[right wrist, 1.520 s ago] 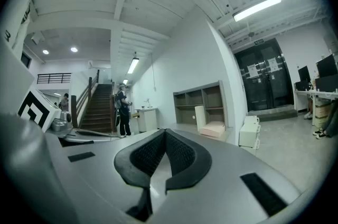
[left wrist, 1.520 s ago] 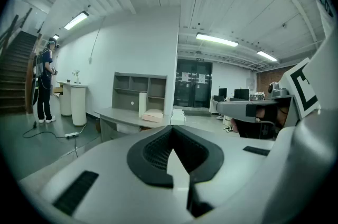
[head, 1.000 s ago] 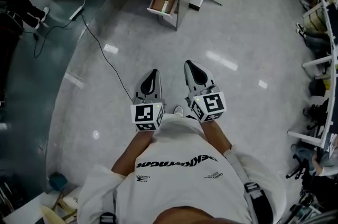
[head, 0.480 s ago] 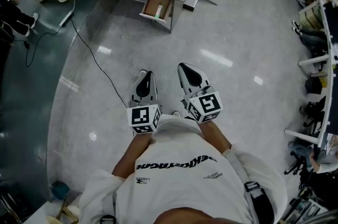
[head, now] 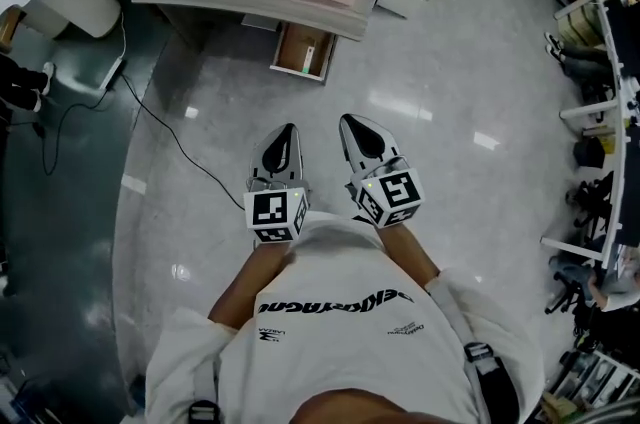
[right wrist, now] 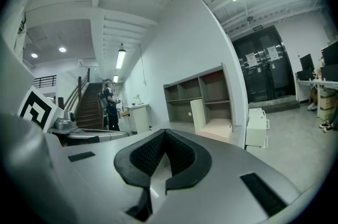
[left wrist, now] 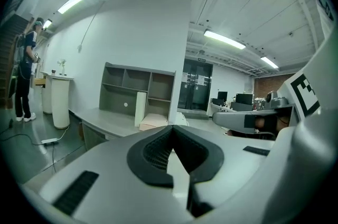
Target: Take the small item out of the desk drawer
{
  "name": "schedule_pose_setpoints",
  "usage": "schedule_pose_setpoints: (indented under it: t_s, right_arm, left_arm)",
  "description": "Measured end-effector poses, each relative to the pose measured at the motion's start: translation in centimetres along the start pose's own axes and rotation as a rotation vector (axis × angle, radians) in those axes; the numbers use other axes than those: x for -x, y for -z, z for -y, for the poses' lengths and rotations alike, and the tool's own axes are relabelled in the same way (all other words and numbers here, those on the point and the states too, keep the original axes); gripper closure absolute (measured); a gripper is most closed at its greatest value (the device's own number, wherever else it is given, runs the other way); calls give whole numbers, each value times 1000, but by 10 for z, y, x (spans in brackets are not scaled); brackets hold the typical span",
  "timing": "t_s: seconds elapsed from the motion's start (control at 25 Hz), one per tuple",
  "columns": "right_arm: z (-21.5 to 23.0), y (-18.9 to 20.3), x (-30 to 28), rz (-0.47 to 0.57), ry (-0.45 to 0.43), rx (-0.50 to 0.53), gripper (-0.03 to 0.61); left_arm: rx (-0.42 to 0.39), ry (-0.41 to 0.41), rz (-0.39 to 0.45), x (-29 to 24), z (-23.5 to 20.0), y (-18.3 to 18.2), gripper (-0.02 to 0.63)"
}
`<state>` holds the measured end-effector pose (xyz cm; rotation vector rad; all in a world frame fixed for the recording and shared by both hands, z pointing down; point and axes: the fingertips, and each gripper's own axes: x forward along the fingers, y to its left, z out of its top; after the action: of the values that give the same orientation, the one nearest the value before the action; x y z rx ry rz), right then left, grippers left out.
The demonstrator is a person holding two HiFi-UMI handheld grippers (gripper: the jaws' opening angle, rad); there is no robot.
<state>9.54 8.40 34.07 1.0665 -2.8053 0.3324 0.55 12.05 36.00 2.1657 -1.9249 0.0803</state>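
Drawer [head: 300, 52] nearer than before, small item [head: 308, 60] inside, left gripper [head: 289, 128] and right gripper [head: 348, 120] pressed together, empty

The right tool [right wrist: 165, 133] has its jaws closed tip to tip, with nothing between them. Beyond them stands a grey table [right wrist: 179, 124] carrying an open shelf unit [right wrist: 203, 92] and a pale pink box [right wrist: 217, 127]. A white cabinet [right wrist: 257, 125] stands to its right. Far left, a person [right wrist: 110, 104] stands by a staircase [right wrist: 84, 108].

White tee [head: 330, 352] — blk print [head: 335, 303]
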Motion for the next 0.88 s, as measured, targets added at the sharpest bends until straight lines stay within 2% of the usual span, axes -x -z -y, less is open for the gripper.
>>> schedule_pose_setpoints:
  t_s: [0.36, 0.56, 0.88]
  right_arm:
    - [28, -19, -103, -26, 156, -28, 546]
    - [36, -18, -141, -68, 196, -32, 546]
    - [62, 1, -182, -109, 256, -86, 546]
  left_arm:
    - [-38, 121, -19, -78, -76, -30, 598]
    - [-47, 141, -50, -109, -102, -25, 598]
    - [-82, 185, -120, -147, -119, -6, 598]
